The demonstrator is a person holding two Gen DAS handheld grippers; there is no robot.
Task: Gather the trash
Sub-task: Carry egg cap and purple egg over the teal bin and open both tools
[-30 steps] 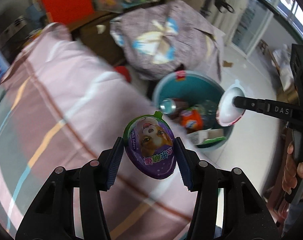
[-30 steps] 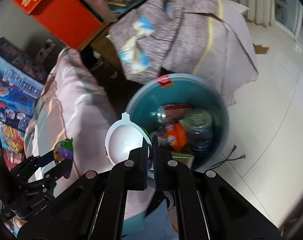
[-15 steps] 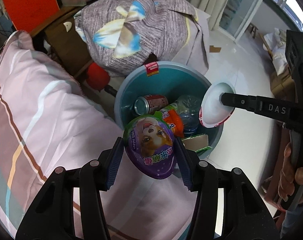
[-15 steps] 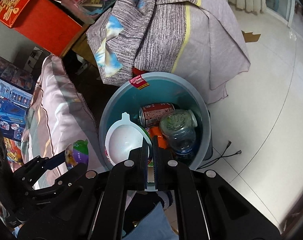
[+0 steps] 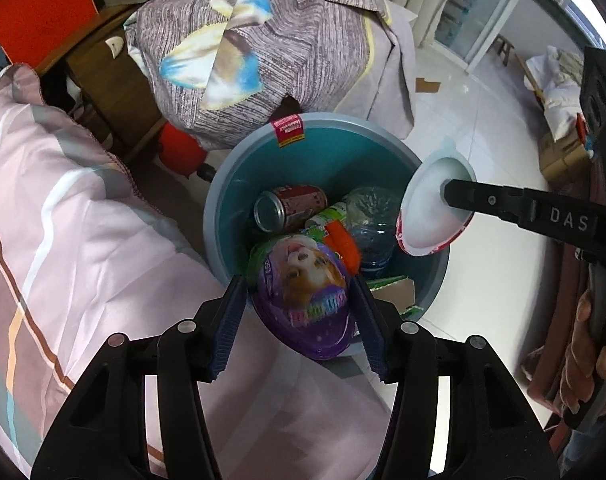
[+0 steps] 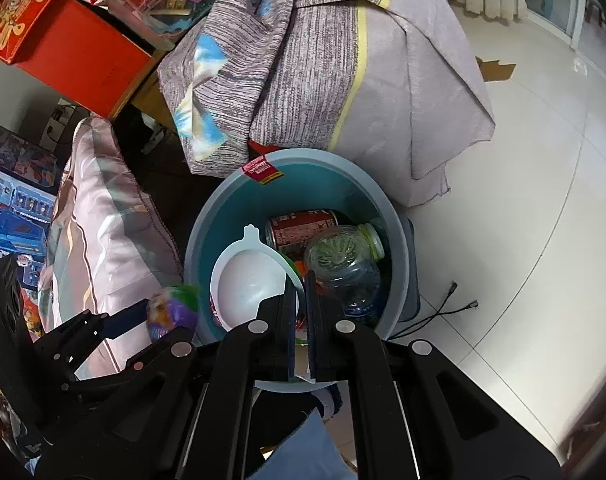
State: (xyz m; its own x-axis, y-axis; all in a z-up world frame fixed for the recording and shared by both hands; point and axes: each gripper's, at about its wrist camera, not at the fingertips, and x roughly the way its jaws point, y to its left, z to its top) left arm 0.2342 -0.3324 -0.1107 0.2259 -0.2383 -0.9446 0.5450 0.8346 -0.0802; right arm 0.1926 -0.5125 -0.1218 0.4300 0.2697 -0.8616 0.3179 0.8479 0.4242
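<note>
Right gripper (image 6: 301, 280) pinches a white lid (image 6: 249, 280) over the bin (image 6: 395, 240); can (image 6: 303, 226) and bottle (image 6: 343, 264) inside; left of the bin, a blurred, perhaps purple egg (image 6: 171, 312)

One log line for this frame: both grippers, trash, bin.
left gripper: opening, purple egg package between jaws | right gripper: shut on white cup | both over teal bin | bin: can, bottle
</note>
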